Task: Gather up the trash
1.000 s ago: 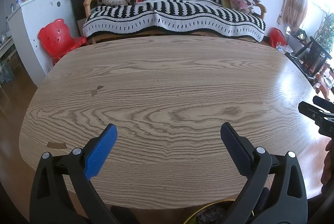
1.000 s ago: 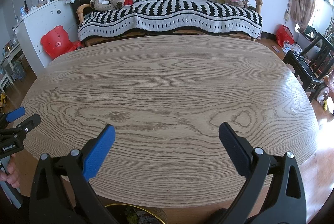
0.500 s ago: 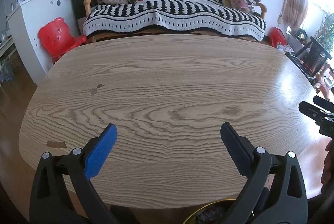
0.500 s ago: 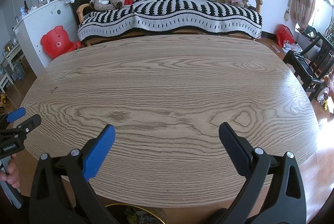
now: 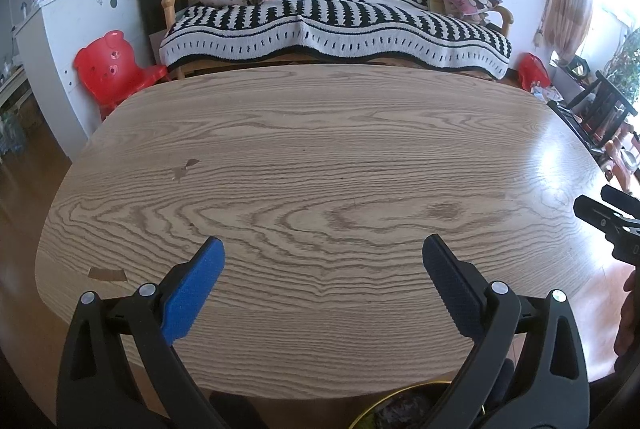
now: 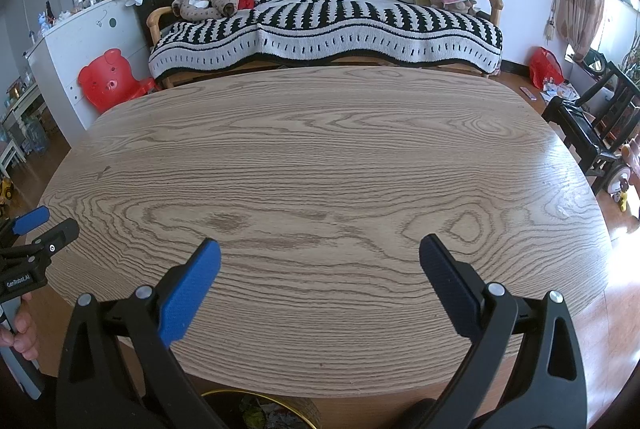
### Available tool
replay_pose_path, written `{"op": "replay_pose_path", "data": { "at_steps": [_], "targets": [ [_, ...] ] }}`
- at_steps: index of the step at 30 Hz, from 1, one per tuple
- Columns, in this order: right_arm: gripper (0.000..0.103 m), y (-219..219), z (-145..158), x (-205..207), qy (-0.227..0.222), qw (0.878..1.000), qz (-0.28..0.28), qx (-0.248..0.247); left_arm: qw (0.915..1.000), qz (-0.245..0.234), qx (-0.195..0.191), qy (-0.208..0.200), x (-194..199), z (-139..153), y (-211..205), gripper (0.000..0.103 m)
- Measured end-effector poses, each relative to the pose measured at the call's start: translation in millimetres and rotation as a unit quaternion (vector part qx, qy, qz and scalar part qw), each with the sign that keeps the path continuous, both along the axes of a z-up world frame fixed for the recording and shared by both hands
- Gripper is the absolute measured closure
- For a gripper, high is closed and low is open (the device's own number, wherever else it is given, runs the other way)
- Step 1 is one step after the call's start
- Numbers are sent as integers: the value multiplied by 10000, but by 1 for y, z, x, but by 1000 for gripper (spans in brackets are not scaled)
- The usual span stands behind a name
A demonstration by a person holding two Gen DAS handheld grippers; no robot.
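My left gripper (image 5: 322, 253) is open and empty, held over the near edge of a bare oval wooden table (image 5: 320, 149). My right gripper (image 6: 320, 253) is open and empty too, beside it over the same edge (image 6: 340, 157). Each shows at the other view's side: the right one (image 5: 604, 215), the left one (image 6: 40, 225). Below the table edge a round bin with a yellow rim (image 6: 256, 409) holds crumpled trash; its rim also shows in the left wrist view (image 5: 400, 405). A small brown scrap (image 5: 106, 274) lies flat at the table's near left edge.
A sofa with a black-and-white striped cover (image 5: 336, 25) stands behind the table. A red child's chair (image 5: 112, 69) and a white cabinet (image 5: 80, 29) are at the left. A dark wooden chair (image 6: 588, 125) stands at the right.
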State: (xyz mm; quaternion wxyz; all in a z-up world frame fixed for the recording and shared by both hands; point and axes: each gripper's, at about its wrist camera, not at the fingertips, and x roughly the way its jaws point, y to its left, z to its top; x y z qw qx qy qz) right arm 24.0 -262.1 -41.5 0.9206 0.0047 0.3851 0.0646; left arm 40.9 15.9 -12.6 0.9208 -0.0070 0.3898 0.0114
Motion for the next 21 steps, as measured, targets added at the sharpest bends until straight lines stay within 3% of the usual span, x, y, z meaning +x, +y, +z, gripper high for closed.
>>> {"op": "replay_pose_path", "data": {
  "at_steps": [21],
  "targets": [
    [7,-1,-2,-1,18,10000,7,-29,9999,138,-11,99,-6,-7,-2,7]
  ]
}}
